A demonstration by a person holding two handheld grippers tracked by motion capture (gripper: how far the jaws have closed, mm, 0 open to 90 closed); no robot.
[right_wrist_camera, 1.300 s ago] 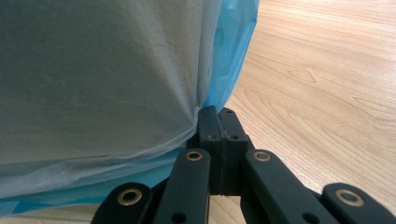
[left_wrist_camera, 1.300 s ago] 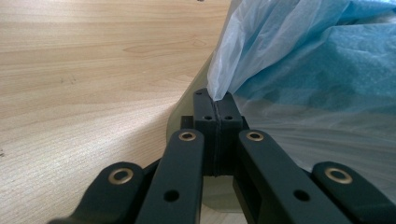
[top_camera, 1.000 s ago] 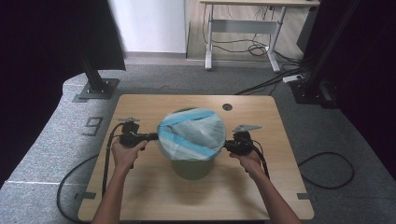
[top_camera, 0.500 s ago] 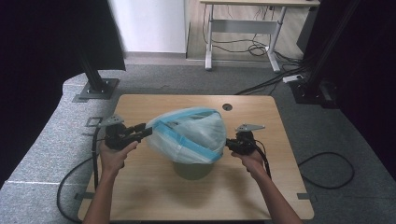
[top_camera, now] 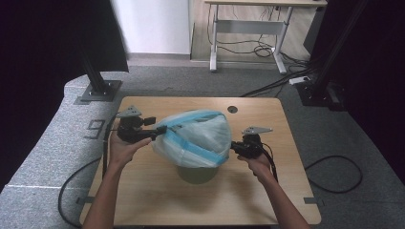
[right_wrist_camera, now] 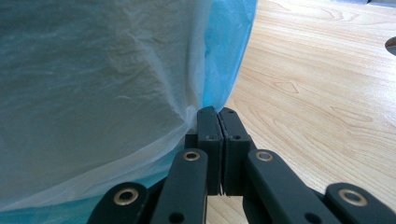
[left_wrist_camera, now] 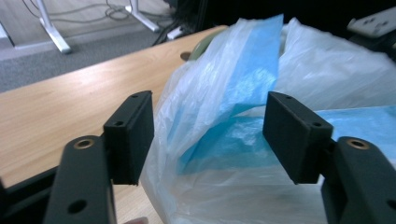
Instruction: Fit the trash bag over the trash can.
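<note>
A white and blue plastic bag (top_camera: 196, 138) drapes over a small olive bin (top_camera: 197, 174) in the middle of the wooden table (top_camera: 143, 200). My left gripper (top_camera: 162, 130) is raised at the bag's left rim. In the left gripper view its jaws (left_wrist_camera: 210, 135) stand wide apart and have just been opening. The bag (left_wrist_camera: 327, 74) bulges between them, and the pads do not press on it. My right gripper (top_camera: 234, 146) sits low at the bag's right side. Its jaws (right_wrist_camera: 217, 114) are shut on the thin edge of the bag (right_wrist_camera: 93, 93).
A round hole (top_camera: 232, 109) sits near the table's far edge. Black stand bases (top_camera: 98, 86) (top_camera: 320, 90) flank the table's far corners. A white-legged desk (top_camera: 248, 28) with floor cables stands behind. Bare wood (right_wrist_camera: 317, 84) lies right of the bag.
The left gripper has risen and shifted left, drawing the bag's left rim up and outward, and its jaws have opened. The right gripper has stayed put, shut.
</note>
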